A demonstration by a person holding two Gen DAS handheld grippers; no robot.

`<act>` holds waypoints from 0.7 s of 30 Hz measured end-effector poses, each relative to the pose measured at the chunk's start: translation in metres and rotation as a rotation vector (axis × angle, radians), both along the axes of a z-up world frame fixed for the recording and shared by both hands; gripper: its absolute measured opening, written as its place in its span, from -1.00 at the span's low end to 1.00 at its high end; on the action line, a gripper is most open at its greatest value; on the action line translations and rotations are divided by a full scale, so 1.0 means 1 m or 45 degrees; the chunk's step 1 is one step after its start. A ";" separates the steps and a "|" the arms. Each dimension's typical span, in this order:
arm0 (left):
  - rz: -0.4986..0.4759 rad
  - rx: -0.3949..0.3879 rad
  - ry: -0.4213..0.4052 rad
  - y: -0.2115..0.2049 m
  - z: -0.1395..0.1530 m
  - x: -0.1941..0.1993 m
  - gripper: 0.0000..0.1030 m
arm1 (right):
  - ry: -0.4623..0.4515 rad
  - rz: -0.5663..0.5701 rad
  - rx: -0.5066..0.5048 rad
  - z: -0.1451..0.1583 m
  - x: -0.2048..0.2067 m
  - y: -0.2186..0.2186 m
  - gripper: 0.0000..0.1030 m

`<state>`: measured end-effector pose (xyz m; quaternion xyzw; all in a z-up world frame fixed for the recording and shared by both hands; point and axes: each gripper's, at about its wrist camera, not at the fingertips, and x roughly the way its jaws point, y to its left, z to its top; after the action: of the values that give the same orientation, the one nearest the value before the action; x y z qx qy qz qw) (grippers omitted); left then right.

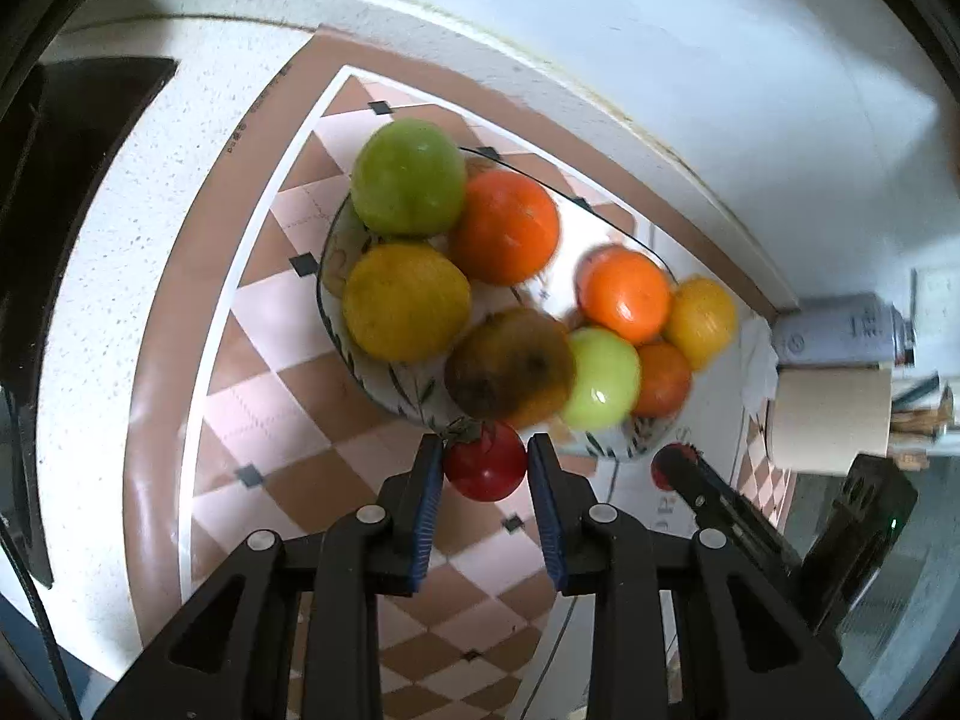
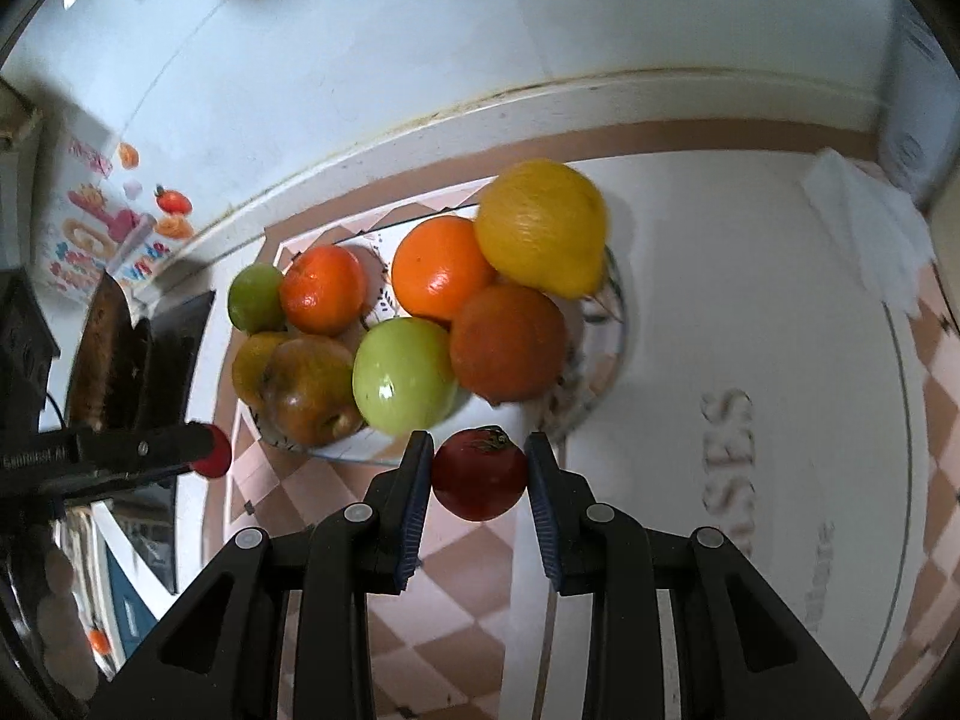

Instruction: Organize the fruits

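Red tomatoes [image 1: 485,463] [image 2: 479,474] — one clamped in each tongs [image 1: 485,450] [image 2: 479,447].

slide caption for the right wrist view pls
Right gripper shut on a red tomato beside the fruit bowl on a checkered mat.

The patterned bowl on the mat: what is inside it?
The bowl holds oranges, two green apples, a lemon and a browned apple. Its floor and any lower fruit are covered.
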<state>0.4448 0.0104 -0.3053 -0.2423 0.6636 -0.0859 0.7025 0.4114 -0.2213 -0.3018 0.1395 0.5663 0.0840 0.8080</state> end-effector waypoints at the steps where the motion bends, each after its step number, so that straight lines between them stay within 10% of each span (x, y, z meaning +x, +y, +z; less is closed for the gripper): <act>1: 0.005 0.000 0.008 0.001 -0.003 0.004 -0.49 | 0.009 0.016 -0.016 -0.004 0.006 0.004 -0.34; 16: 0.075 0.051 0.069 0.014 -0.027 0.011 -0.47 | 0.015 0.092 -0.044 -0.030 0.014 0.009 -0.25; 21: 0.096 0.043 0.082 0.019 -0.026 0.011 -0.44 | -0.004 0.084 -0.065 -0.021 0.011 0.005 0.24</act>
<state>0.4559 0.0294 -0.3309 -0.2578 0.6778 -0.0402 0.6874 0.4222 -0.2163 -0.3226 0.1000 0.5711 0.0965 0.8090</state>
